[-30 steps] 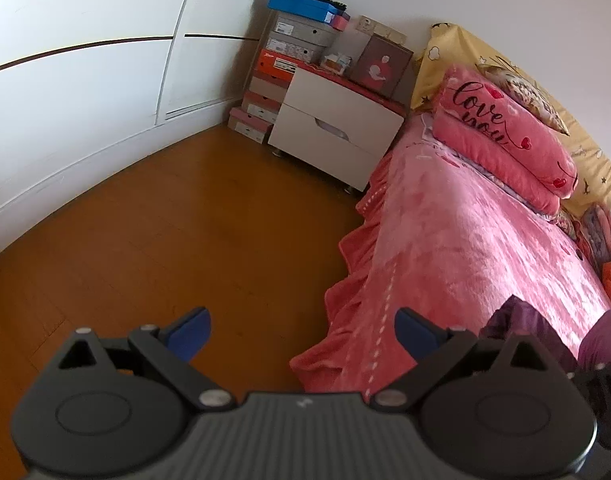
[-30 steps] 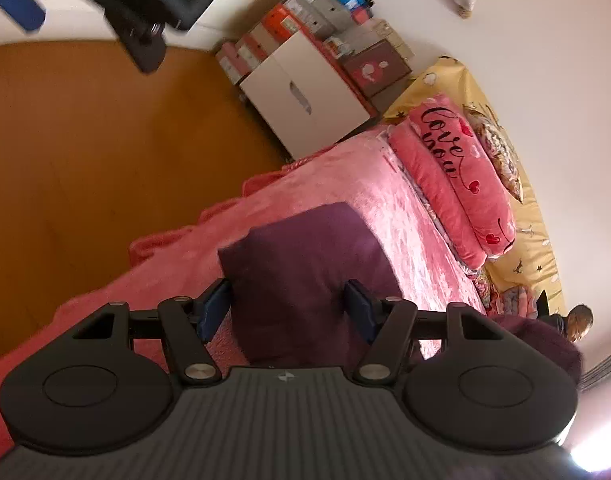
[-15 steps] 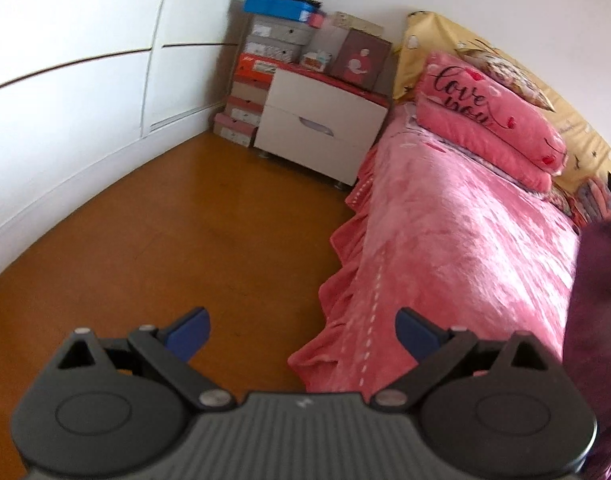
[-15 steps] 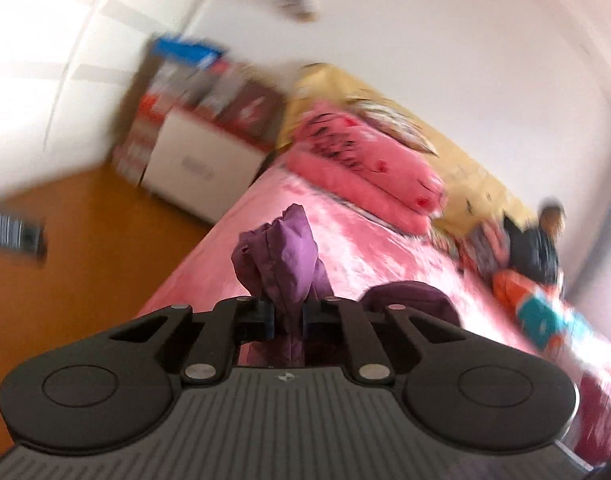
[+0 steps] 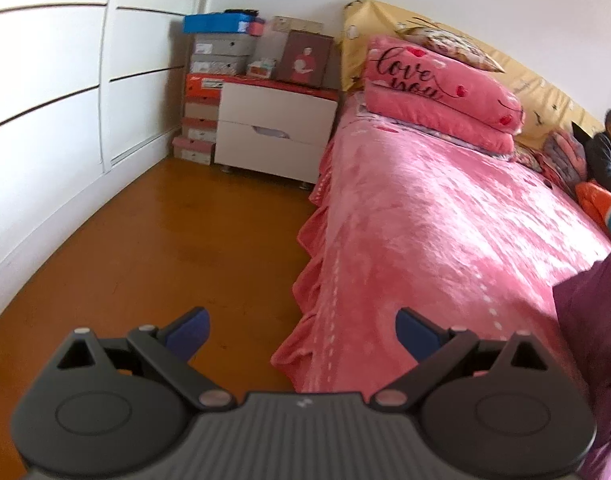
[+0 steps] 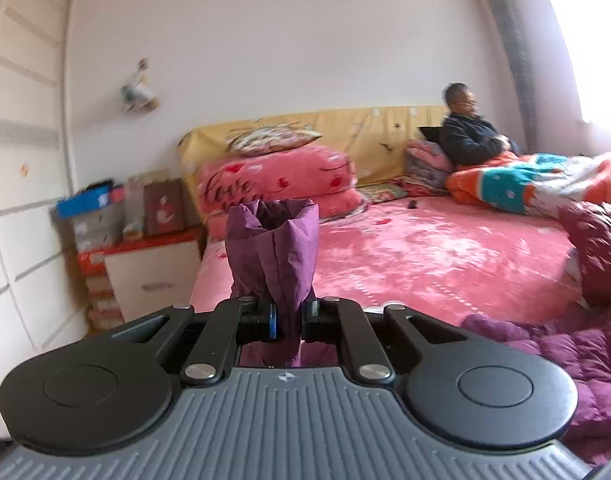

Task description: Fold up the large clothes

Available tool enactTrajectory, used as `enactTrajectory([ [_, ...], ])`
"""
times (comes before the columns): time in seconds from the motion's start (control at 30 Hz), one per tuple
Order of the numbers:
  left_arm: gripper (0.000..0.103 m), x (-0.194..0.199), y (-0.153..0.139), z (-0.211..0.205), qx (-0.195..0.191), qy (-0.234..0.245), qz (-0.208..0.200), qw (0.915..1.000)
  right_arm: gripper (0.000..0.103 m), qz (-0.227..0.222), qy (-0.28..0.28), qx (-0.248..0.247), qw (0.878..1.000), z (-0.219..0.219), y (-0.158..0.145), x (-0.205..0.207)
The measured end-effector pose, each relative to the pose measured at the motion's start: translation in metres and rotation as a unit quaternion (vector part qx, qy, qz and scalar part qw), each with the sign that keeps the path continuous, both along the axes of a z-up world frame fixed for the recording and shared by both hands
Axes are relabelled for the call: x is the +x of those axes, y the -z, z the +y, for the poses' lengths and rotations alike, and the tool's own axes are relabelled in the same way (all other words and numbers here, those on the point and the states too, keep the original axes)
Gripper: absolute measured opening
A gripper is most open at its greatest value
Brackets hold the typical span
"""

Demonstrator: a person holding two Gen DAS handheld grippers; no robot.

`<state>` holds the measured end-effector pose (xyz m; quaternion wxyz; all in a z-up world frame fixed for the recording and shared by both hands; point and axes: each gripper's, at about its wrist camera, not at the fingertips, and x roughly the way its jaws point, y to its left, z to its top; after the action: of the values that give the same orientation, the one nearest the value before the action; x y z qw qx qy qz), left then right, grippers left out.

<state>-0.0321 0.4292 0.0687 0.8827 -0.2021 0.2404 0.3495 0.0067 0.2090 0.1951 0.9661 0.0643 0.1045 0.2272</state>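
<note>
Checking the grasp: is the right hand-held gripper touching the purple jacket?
Touching. The right wrist view shows the right hand-held gripper shut on the purple jacket.

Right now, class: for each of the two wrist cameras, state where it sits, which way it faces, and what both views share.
Left wrist: sits on the left tongs, open and empty, facing along the bedside floor toward the white nightstand.
Right wrist: sits on the right tongs, shut on the purple jacket sleeve, facing across the bed toward the seated man.
Shared: the pink "love you" pillow, the nightstand, the pink bedspread.
</note>
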Motion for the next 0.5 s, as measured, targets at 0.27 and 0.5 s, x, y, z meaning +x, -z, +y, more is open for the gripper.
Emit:
enactTrajectory([
  [0.27, 0.099, 0.012, -0.002, -0.023, 0.030, 0.032, 0.006, 0.9990, 0.010, 0.022, 0.065, 0.057, 0.996, -0.057, 0.003, 0.024],
  [0.5, 0.100, 0.020, -0.003, -0.035, 0.043, 0.050, 0.009, 0.9978, 0.010, 0.023, 0.143, 0.079, 0.986, -0.101, 0.003, 0.055],
])
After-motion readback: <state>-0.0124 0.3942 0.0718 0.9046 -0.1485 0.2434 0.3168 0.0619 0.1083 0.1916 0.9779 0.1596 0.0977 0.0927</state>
